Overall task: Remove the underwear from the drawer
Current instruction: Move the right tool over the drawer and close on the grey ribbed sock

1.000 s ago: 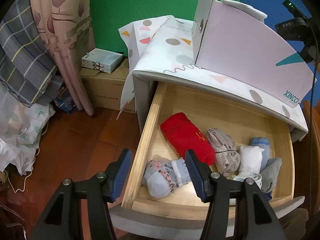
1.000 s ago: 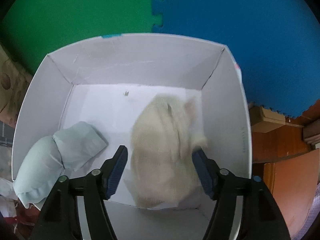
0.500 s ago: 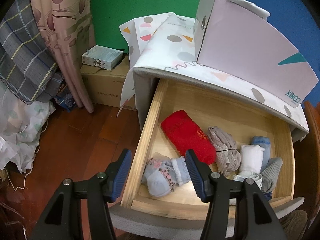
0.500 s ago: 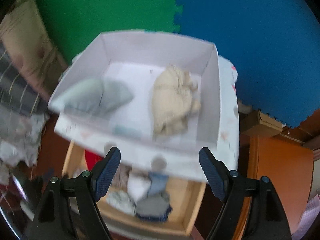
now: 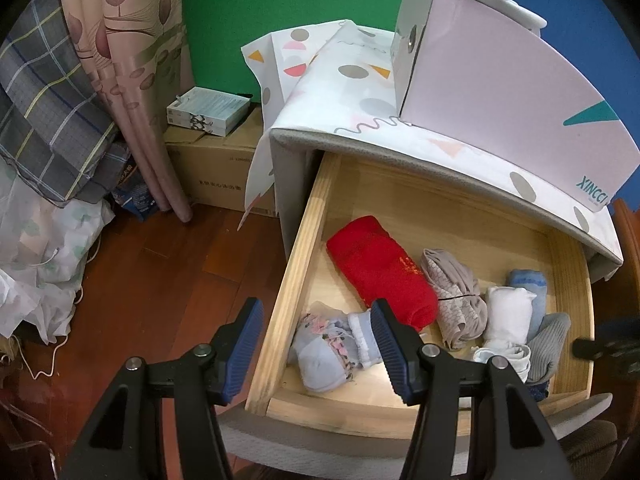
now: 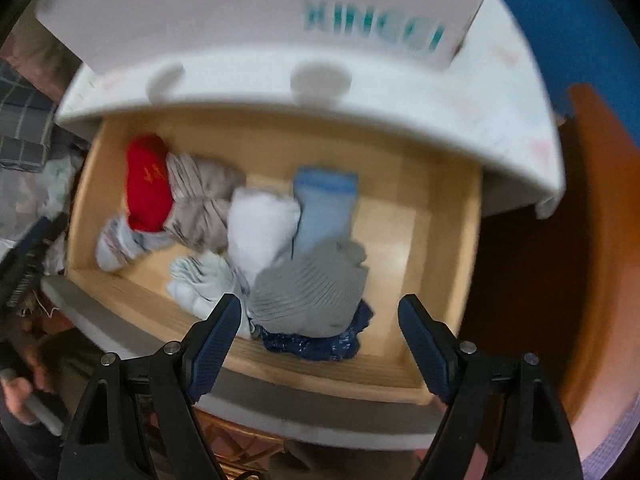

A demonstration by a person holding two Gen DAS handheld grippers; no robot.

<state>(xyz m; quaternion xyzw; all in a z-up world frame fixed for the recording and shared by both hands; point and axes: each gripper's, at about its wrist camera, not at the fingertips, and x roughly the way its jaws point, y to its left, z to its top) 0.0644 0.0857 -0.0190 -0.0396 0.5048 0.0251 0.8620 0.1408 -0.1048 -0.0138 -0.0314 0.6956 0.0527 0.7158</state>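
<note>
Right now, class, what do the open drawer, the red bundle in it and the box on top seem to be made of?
Drawer: pale bare wood, grain lines visible, matte.
Red bundle: soft knit fabric, folded and rounded, with small stitched marks.
Box: probably smooth cardboard, judging by its flat faces, crisp edges and printed lettering.

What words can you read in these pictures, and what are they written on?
"XINCCI": teal letters on the pale pink box standing on top of the cabinet; blurred but the same box in the right wrist view.
Gold marks on the red rolled garment in the drawer: too small to read.
Black print on the cardboard carton on the floor: too small to read.
Print on the small white boxes on the carton: too small to read.
</note>
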